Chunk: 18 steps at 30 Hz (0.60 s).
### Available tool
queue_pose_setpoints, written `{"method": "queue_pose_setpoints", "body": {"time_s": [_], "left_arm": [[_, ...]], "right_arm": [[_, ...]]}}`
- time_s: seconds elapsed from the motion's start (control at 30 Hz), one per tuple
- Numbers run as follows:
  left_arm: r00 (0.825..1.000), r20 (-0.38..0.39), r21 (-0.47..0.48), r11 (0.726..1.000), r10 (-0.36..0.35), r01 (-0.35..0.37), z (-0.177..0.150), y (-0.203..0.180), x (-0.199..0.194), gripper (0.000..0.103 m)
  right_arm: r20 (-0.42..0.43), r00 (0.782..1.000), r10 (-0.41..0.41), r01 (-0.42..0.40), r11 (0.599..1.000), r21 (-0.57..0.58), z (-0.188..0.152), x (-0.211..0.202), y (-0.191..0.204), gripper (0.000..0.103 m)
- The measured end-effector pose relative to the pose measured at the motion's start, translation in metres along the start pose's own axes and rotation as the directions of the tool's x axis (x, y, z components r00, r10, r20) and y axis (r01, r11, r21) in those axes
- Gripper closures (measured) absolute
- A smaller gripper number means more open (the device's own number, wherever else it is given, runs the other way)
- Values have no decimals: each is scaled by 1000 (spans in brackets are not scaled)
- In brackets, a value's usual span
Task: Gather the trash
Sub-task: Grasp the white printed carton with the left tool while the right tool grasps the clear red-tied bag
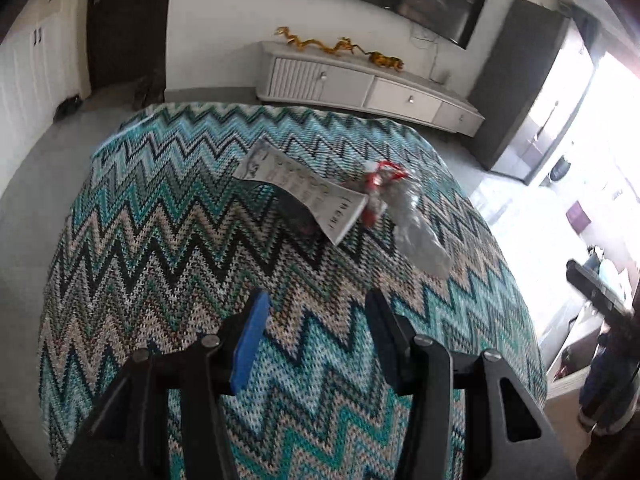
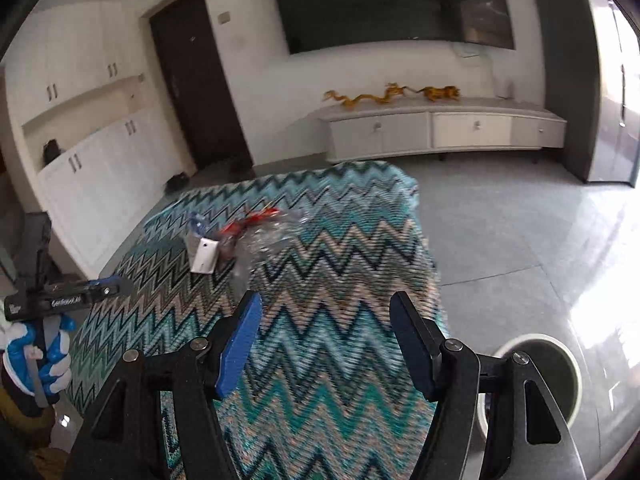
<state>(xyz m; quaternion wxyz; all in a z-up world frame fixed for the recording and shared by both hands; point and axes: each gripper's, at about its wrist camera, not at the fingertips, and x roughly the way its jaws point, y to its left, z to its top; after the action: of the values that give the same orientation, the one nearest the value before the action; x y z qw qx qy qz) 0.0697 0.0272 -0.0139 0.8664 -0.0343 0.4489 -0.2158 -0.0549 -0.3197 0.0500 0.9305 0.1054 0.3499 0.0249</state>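
Note:
Trash lies on a table covered with a zigzag cloth [image 1: 168, 240]. A long white paper strip [image 1: 304, 190] rests beside a red-and-white wrapper [image 1: 376, 188] and a crumpled clear plastic bag [image 1: 420, 232]. My left gripper [image 1: 318, 308] hovers open over the cloth, short of the pile, nothing between its fingers. In the right wrist view the same paper [image 2: 204, 256], red wrapper [image 2: 244, 224] and clear plastic [image 2: 272, 240] lie ahead, blurred. My right gripper [image 2: 326, 312] stands open and empty above the cloth [image 2: 320, 360]. The left gripper [image 2: 68, 298], held in a gloved hand, shows at the left edge.
A white bin [image 2: 548, 364] with a dark inside stands on the grey tile floor at the table's right side. A low white cabinet [image 1: 372, 88] with golden dragon figures lines the far wall under a dark screen. White cupboards [image 2: 88, 152] and a dark door sit left.

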Motion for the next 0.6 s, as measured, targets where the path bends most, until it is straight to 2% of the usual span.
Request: {"method": "queue_pose_setpoints", "body": {"time_s": [0.13, 0.37, 0.6], "left_arm": [[1000, -13, -113, 993, -25, 24, 20, 16, 17, 51], [996, -65, -301, 953, -62, 40, 64, 36, 66, 51], [993, -116, -341, 940, -33, -9, 91, 36, 102, 51]], "right_arm": [[-27, 999, 30, -31, 999, -24, 6, 22, 9, 37], [-54, 996, 73, -77, 995, -62, 21, 51, 15, 37], [-66, 990, 123, -129, 987, -94, 44, 87, 28, 37]]}}
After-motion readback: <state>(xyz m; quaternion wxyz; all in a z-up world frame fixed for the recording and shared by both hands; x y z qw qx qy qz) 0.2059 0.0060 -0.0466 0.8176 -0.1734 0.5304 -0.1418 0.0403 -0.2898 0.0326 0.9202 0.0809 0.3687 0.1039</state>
